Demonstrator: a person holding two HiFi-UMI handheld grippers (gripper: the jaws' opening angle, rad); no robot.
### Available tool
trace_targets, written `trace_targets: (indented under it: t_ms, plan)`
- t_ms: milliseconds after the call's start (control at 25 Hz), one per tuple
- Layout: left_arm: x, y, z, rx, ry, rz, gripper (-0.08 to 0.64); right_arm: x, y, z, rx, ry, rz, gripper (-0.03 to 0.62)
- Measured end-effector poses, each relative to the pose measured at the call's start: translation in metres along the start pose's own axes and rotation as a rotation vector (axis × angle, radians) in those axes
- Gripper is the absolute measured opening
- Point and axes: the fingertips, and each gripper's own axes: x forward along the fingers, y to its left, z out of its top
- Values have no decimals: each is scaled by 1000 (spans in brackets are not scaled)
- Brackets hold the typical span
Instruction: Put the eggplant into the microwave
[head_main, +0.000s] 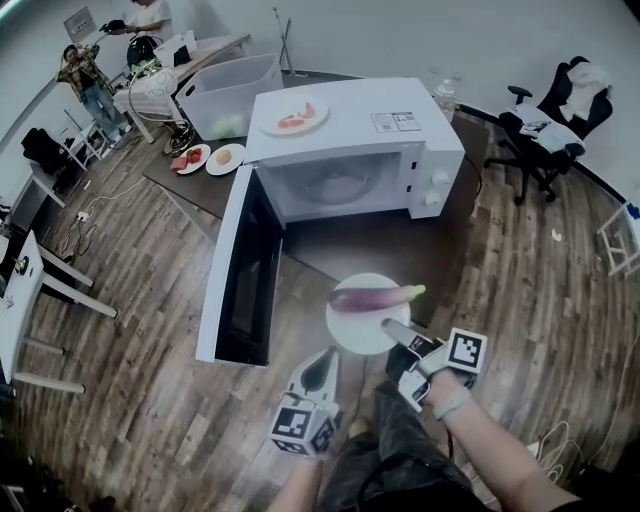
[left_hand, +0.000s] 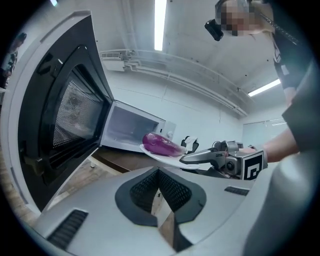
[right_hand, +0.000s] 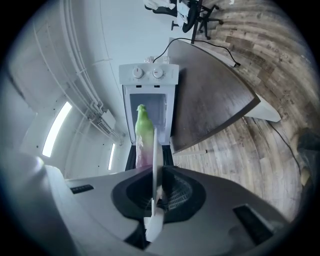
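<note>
On the dark bench (head_main: 360, 250) the microwave (head_main: 350, 100) stands open. The right gripper (head_main: 395, 328) has its fingers pinched on the rim of a plate (head_main: 360, 325) before the opening, with the eggplant (head_main: 375, 296) lying loose on it; the left gripper (head_main: 322, 368) has its fingers together, empty. Smooth and round, the eggplant may roll, so the level plate looks the safer hold.

Cool, even light comes from ceiling strip lights (left_hand: 160, 22), blown out white in both gripper views. The microwave (head_main: 352, 112) top glares pale. Every view bulges fisheye-wise, with black corners; near foregrounds are soft.
</note>
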Motion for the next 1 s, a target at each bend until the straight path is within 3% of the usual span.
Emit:
trace_targets:
  t_ms: [560,800,1000]
  plan:
    - [56,41,18,-54,-56,54,0,57,-7,43,15,39,-5,21]
    - [72,57,13,-29,-46,79,2,85,-5,59,22,41,19,21]
    - [85,68,22,-43,-89,93,2,100,-14,72,34,29,6,21]
